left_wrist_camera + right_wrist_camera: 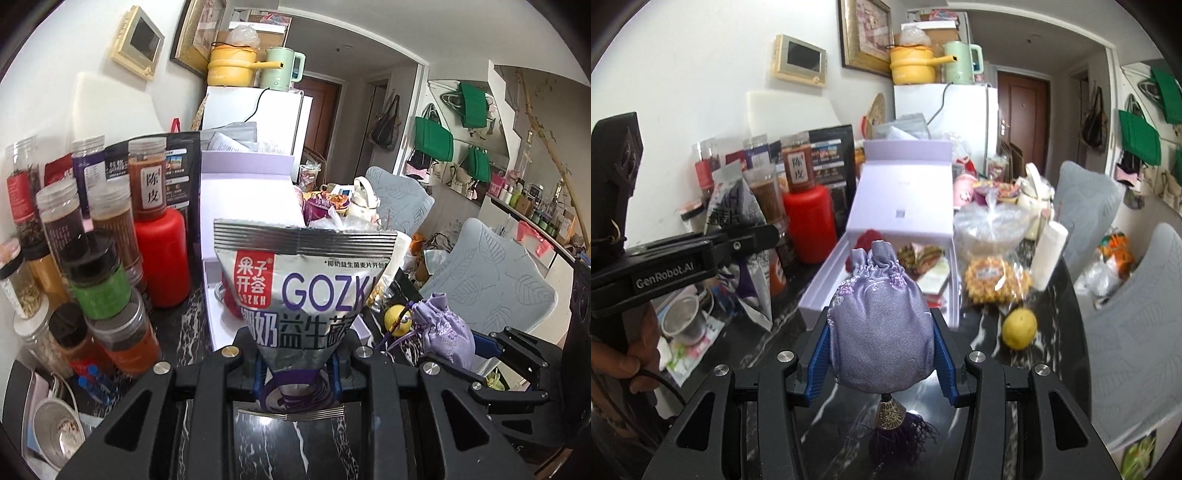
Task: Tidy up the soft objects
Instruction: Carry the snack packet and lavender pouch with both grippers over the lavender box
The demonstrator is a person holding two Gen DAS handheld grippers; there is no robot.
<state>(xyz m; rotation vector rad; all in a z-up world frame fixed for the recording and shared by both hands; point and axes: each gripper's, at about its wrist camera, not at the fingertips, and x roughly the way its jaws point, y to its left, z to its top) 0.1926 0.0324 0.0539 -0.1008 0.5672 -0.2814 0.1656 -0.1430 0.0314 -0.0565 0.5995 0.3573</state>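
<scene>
My left gripper (297,373) pinches the foil packet (306,291) tight at its bottom corner and my right gripper (882,354) clamps the lilac pouch (877,328), both in front of the open lilac box (886,236); risk: slick foil slipping, tassel (895,432) snagging the box rim.

Red bottle (809,225) beside spice jars (107,236), lemon (1019,328) on counter

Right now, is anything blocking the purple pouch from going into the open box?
Nothing visible does. The right gripper holds the lilac pouch just in front of the open lavender box, lid up. Only bare dark tabletop lies between; the lemon sits off to the right.
</scene>
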